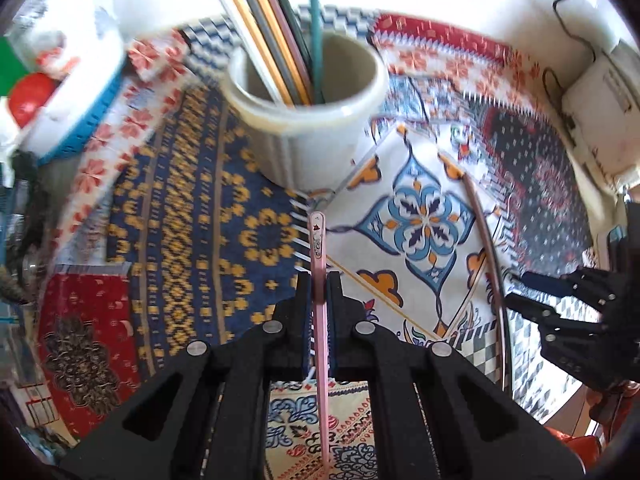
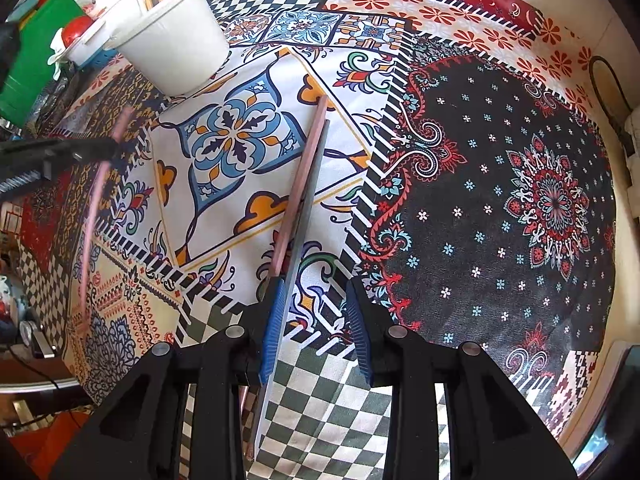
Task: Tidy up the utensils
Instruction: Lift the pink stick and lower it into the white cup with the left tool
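My left gripper is shut on a pink chopstick, which points towards the cream cup just beyond it. Several chopsticks stand in that cup. In the right wrist view the same gripper holds the pink chopstick clear of the cloth. My right gripper hangs open over two chopsticks lying side by side, a brown-pink one and a grey one. The grey one runs along the inner face of the left blue pad. The right pad touches nothing.
A patchwork-print tablecloth covers the table. A blue basket holding a white container with a red lid sits left of the cup, with a green box beside it. A white box and a black cable lie at the table's right edge.
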A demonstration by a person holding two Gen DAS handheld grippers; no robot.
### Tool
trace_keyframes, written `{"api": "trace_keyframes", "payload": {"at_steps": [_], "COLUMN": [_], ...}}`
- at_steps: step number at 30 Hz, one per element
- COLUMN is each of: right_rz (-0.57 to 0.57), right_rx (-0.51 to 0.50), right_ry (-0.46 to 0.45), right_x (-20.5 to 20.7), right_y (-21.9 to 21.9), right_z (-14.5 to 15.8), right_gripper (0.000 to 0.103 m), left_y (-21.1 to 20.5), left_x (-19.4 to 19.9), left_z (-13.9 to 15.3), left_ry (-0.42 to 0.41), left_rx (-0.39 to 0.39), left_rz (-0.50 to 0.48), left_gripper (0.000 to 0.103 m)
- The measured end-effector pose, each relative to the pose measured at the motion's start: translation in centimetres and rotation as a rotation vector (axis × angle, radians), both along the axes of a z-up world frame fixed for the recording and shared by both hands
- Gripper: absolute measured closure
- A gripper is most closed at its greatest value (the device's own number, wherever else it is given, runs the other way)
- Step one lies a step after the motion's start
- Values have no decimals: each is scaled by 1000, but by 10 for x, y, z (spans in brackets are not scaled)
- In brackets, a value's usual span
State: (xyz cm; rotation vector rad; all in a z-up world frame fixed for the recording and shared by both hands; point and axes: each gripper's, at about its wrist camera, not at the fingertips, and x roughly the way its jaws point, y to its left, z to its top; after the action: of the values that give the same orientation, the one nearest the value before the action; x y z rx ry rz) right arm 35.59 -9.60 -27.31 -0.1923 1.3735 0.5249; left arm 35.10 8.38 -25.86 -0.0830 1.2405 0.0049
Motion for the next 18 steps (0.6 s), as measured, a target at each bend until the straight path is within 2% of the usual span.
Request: {"api": "trace_keyframes", "payload": {"at_steps": [10,18], "right_rz": [5,49], "right_rx": [-30,-43], "right_ry": [-18,-74], "right_x": [-8,-15], "right_y": [-3,6], "right_z": [2,3], "right_gripper": [74,74], "left_y": [29,35], "left_x": [-36,-35], "left_z": [93,169], "left_ry": [-275,-464], "left_rx": [-9,-32], "left_rz": [117,138], "left_gripper": [98,99]}}
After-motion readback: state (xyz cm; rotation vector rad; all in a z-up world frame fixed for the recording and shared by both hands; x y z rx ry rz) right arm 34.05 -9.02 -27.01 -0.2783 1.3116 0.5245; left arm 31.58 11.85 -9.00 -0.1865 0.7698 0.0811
